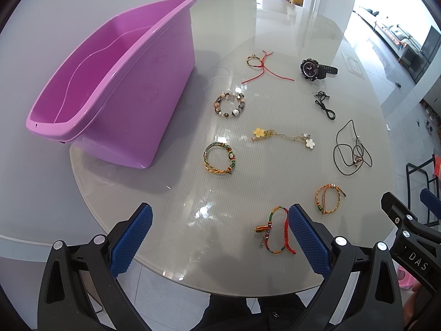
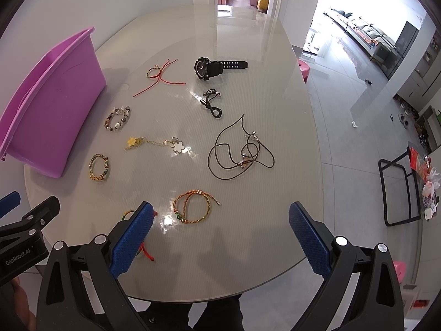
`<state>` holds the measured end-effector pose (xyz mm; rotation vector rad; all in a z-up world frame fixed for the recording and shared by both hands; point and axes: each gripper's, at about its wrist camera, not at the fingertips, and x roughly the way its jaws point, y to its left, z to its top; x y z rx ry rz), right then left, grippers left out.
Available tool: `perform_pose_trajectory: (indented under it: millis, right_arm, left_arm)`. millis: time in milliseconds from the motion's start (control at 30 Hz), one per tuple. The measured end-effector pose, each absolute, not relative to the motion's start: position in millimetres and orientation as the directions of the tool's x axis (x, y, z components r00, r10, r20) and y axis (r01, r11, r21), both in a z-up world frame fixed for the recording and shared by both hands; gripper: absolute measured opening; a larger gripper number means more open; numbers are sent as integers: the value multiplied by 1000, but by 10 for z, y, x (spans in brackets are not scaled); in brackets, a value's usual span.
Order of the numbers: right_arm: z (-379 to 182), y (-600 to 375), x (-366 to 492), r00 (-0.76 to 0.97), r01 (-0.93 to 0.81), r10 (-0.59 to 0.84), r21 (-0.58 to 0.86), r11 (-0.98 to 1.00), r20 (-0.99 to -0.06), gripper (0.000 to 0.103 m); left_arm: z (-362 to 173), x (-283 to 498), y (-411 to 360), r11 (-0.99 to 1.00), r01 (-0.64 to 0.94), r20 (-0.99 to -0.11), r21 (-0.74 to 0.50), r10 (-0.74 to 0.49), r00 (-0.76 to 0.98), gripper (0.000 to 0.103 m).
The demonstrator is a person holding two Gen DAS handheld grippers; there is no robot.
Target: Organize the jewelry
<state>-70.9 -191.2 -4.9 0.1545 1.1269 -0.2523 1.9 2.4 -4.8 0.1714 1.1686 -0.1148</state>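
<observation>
An empty purple bin [image 1: 115,82] stands at the table's left; it also shows in the right wrist view [image 2: 46,104]. Jewelry lies spread on the round glass table [image 1: 193,193]: a black watch [image 1: 314,69], a red-cord bracelet [image 1: 260,64], a beaded bracelet [image 1: 229,104], a flower chain [image 1: 284,137], a woven bracelet [image 1: 219,157], a black cord necklace [image 2: 239,149], an orange braided bracelet [image 2: 193,210] and a rainbow bracelet [image 1: 275,233]. My left gripper [image 1: 220,237] is open above the near edge, its right finger beside the rainbow bracelet. My right gripper [image 2: 220,237] is open and empty.
A small black cord [image 2: 211,101] lies below the watch. A black metal rack [image 2: 399,193] with bags stands on the floor to the right. A pink stool [image 2: 304,69] sits beyond the table. The table's front edge is just under both grippers.
</observation>
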Motion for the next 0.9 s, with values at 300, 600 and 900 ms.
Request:
perform_pose_trajectory:
  millis: [300, 600, 900]
  right_arm:
    - [-41, -1907, -720, 408, 277, -123, -6, 961, -904, 94]
    - [-13, -1897, -724, 409, 279, -125, -7, 960, -904, 94]
    - [-9, -1881, -732, 411, 280, -127, -7, 960, -903, 94]
  left_arm:
    - [-35, 14, 42, 981, 178, -920, 75, -1, 393, 97]
    - [-7, -3, 51, 981, 178, -918, 75, -2, 396, 97]
    - [-1, -11, 52, 981, 178, -917, 74, -3, 398, 97]
